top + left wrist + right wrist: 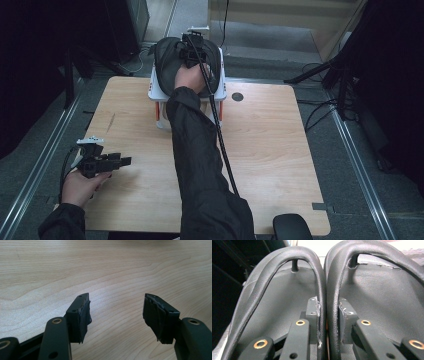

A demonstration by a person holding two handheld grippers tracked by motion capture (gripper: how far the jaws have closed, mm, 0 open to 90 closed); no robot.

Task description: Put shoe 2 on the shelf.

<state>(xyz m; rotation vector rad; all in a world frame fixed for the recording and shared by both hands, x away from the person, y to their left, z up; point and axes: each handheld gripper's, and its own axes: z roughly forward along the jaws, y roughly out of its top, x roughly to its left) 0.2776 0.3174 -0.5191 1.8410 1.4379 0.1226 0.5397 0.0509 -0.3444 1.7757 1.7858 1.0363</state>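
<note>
Two black thong sandals (167, 62) lie side by side on top of a white stand (220, 94) at the table's far edge. The right gripper (192, 49) reaches over them, the person's arm stretched across the table. In the right gripper view its jaws (327, 312) pinch the two neighbouring inner straps together, the left sandal (279, 297) on one side and the right sandal (384, 297) on the other. The left gripper (124, 161) rests low near the table's front left corner. Its jaws (116, 312) stand open over bare wood with nothing between them.
The wooden table (270, 150) has a round cable hole (237, 96) right of the stand. The right gripper's black cable (223, 147) trails back along the sleeve. A black rounded object (291, 227) sits at the front edge. Dark stands and cables crowd the floor at right.
</note>
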